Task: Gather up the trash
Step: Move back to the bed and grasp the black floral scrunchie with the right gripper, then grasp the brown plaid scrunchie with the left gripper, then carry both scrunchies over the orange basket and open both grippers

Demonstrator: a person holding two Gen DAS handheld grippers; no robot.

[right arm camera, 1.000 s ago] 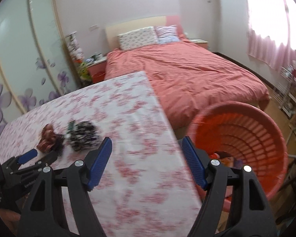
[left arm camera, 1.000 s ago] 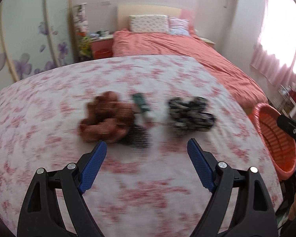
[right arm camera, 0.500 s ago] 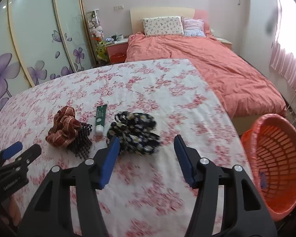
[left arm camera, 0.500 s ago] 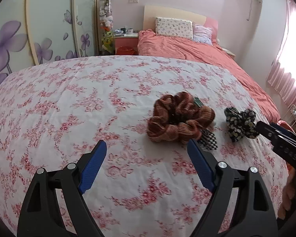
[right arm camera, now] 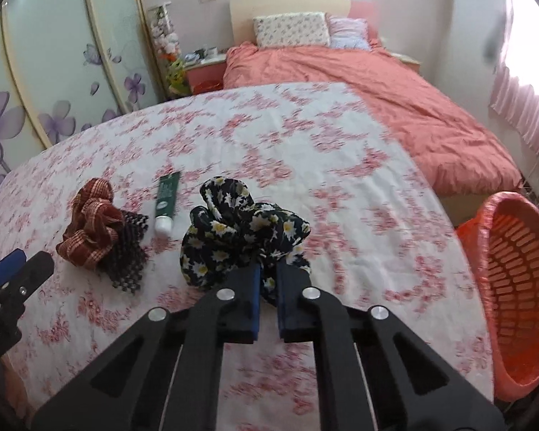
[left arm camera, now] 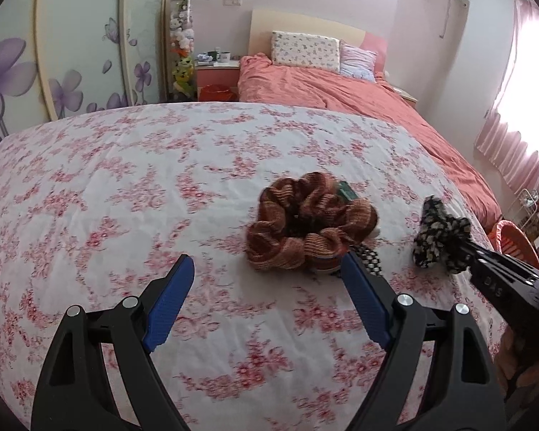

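My right gripper [right arm camera: 267, 269] is shut on a black scrunchie with daisies [right arm camera: 233, 230], which also shows in the left wrist view [left arm camera: 438, 237]. A brown plaid scrunchie [left arm camera: 309, 222] lies on the floral tablecloth [left arm camera: 125, 179] with a black checked scrunchie [right arm camera: 129, 251] beside it and a green tube [right arm camera: 167, 197] behind it. My left gripper [left arm camera: 266, 269] is open and empty, just short and left of the brown scrunchie [right arm camera: 90, 226]. An orange basket [right arm camera: 517, 287] stands off the table's right edge.
A bed with a coral duvet [right arm camera: 377, 82] lies beyond the table. A wardrobe with purple flowers [left arm camera: 54, 54] is at the left. A pink nightstand [left arm camera: 215, 79] stands by the bed. A curtained window [left arm camera: 521, 107] is at the right.
My right gripper has closed on the daisy scrunchie. My left gripper has shifted a little closer toward the brown scrunchie and stays open.
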